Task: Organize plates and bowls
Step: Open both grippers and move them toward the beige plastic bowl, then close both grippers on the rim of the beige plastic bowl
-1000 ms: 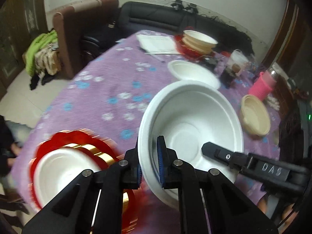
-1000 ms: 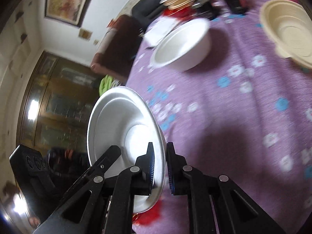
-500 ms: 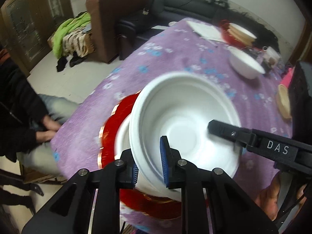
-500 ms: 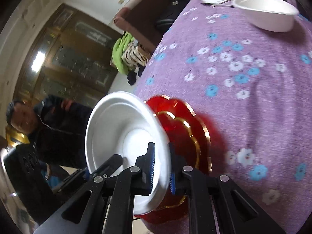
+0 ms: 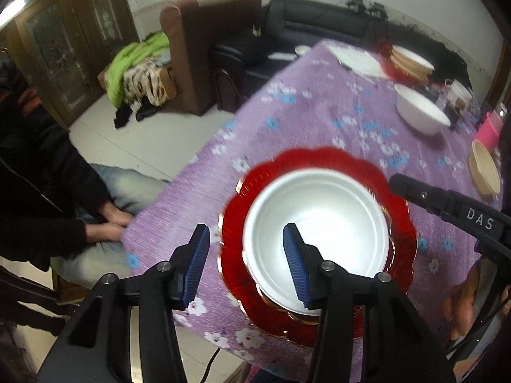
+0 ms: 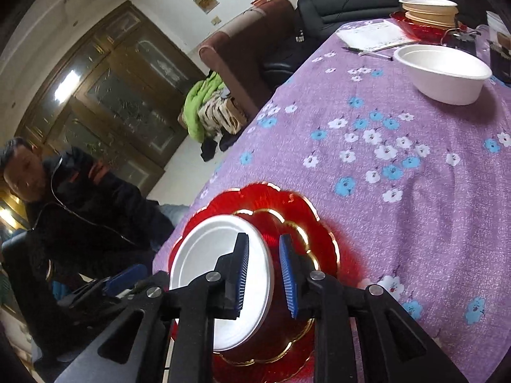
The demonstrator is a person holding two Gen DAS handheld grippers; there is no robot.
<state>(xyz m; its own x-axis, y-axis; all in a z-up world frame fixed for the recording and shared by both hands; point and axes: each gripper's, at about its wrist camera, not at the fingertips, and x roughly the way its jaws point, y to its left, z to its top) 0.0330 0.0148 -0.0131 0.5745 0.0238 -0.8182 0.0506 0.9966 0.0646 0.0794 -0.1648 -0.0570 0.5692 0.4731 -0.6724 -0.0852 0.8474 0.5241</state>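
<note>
Left gripper (image 5: 246,261) now spread wide, pads clear of the rim; half a second ago pinching the near-left edge of the white bowl (image 5: 319,236). Right gripper (image 6: 265,268) also parted, pads straddling the bowl's right rim with gaps either side, though contact on the inner pad hard to rule out; earlier clamped on that rim. Both releases done.

White bowl no longer carried tilted in the air: now seated upright on the red scalloped plate (image 5: 399,223) at the near-left corner of the table (image 6: 399,175). Probably nested into the white bowl already sitting there a second ago, but lower bowl not separately visible now. Slight blur at the plate edge, so some motion likely ongoing.

Meaning for the task: one bowl stacked, placement step finished. Judged next: back both grippers off without catching the rim, then fetch another loose bowl.

Remaining items farther out: second white bowl (image 6: 444,73) loose at far right, beige bowl (image 5: 485,172) at right edge, stack of bowls on another red plate (image 6: 428,9) at far end, papers (image 6: 373,36) beside it, pink cup (image 5: 488,131) at right. Seated person (image 6: 64,207) off the left side, clear of the table.
</note>
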